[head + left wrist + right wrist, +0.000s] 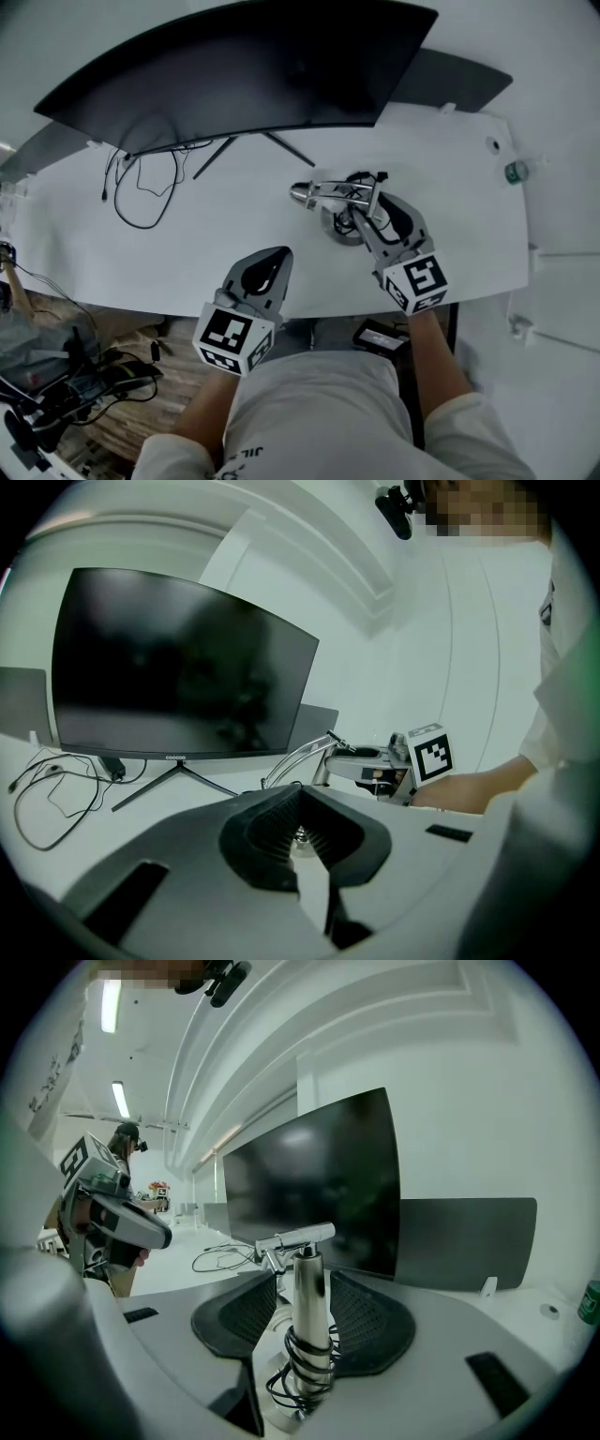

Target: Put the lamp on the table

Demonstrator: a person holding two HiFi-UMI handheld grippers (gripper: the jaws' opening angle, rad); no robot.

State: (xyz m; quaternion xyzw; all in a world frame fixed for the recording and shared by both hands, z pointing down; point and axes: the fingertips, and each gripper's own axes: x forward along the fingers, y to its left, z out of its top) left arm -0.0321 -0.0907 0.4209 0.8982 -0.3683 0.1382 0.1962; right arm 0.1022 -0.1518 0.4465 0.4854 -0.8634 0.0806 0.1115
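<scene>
Two jaws of the R gripper (302, 1283) are standing apart w/ the lamp (309, 1321) post between them, pads not pressing. The lamp is standing upright on the worktop (234, 225), base just under the jaws. L gripper (300, 799), well to its left, is hovering w/ jaws together, empty. This fits letting go after set-down or closing in to grasp; can't tell which.

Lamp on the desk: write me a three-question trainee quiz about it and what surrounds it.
1. True or false: the lamp stands on the white table.
2. What is between the open jaws of the right gripper? A. a cup B. the lamp's upright post C. nothing
3. Fill in: behind the lamp stands a dark, curved ____.

Key: 1 true; 2 B; 3 monitor.
</scene>
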